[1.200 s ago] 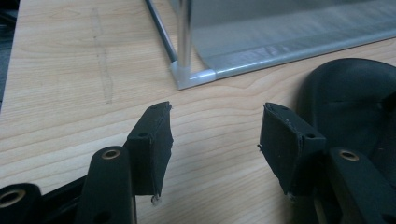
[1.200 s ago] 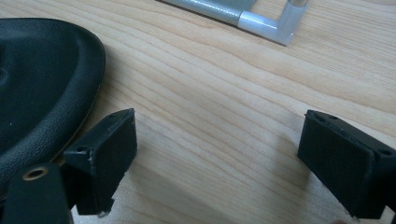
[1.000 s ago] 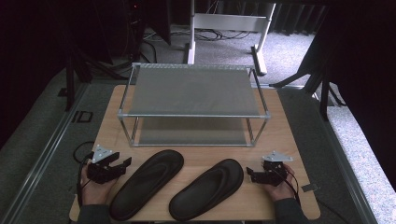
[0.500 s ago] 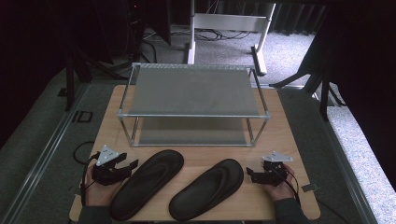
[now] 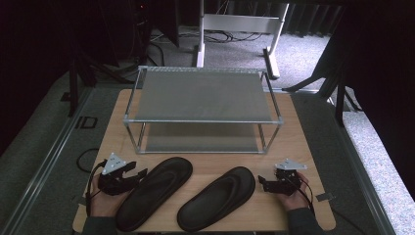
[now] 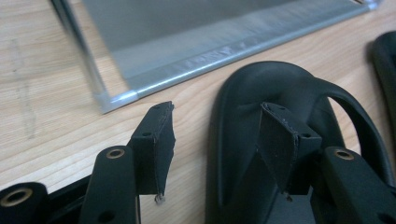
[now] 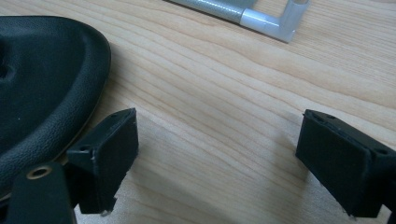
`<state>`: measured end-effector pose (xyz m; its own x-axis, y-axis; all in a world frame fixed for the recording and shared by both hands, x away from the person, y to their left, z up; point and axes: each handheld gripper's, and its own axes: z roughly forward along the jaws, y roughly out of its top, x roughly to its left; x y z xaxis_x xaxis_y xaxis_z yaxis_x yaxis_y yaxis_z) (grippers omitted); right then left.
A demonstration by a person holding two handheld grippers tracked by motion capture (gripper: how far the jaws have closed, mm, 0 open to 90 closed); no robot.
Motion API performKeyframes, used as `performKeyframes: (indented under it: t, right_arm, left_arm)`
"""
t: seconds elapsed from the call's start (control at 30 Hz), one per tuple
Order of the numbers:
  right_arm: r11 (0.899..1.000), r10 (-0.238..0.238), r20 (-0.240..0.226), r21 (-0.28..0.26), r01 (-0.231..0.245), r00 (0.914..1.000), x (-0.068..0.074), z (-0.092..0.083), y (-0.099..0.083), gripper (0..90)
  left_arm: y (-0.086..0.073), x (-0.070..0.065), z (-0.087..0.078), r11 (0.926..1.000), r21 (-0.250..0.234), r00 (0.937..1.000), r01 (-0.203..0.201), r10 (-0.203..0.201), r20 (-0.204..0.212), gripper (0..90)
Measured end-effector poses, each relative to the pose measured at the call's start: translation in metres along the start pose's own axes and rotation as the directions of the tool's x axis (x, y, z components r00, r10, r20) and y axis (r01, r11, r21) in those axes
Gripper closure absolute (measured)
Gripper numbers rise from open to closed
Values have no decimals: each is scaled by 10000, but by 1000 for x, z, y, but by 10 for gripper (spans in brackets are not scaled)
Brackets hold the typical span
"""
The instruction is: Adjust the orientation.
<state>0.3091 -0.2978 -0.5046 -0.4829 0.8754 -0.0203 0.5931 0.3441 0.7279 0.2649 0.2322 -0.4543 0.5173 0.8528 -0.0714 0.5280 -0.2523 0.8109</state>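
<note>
Two black flip-flops lie side by side on the wooden table's near half, the left one [image 5: 154,193] and the right one [image 5: 218,198]. My left gripper [image 5: 138,173] is open at the left flip-flop's left edge. In the left gripper view its jaws straddle that edge [image 6: 219,140]: one fingertip [image 6: 280,140] is over the footbed [image 6: 280,84] near the strap, the other is over bare wood. My right gripper [image 5: 261,182] stands open just right of the right flip-flop. Its jaws [image 7: 219,154] frame bare wood, with the flip-flop's rim [image 7: 37,84] beside the left jaw.
A two-tier metal rack [image 5: 203,95] stands behind the flip-flops across the table's middle; its lower shelf [image 6: 187,28] and a corner post [image 7: 280,23] are close ahead of the grippers. The table's front edge [image 5: 205,229] lies just behind the hands.
My left gripper has slid right, up to the left flip-flop's edge. The right gripper and both flip-flops have stayed put.
</note>
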Motion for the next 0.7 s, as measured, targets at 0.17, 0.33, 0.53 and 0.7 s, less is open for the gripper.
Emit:
performKeyframes:
  t: [0.17, 0.33, 0.53, 0.7]
  right_arm:
    - [10000, 2, -1, -2, -2, 10000, 0, 0, 0, 124]
    - [10000, 0, -2, -2, 0, 10000, 0, 0, 0, 124]
    - [10000, 0, -1, 0, 0, 10000, 0, 0, 0, 125]
    - [10000, 3, -1, -2, -3, 10000, 0, 0, 0, 124]
  left_arm:
    - [1, -6, 2, 9995, 97, 9993, -295, 293, 217, 463]
    - [1, -13, 5, 9981, 200, 9970, -575, 563, 540, 463]
    - [1, -20, 12, 9953, 472, 9936, -847, 808, 791, 462]
    - [3, -25, 17, 9919, 666, 9895, -1085, 1014, 1028, 468]
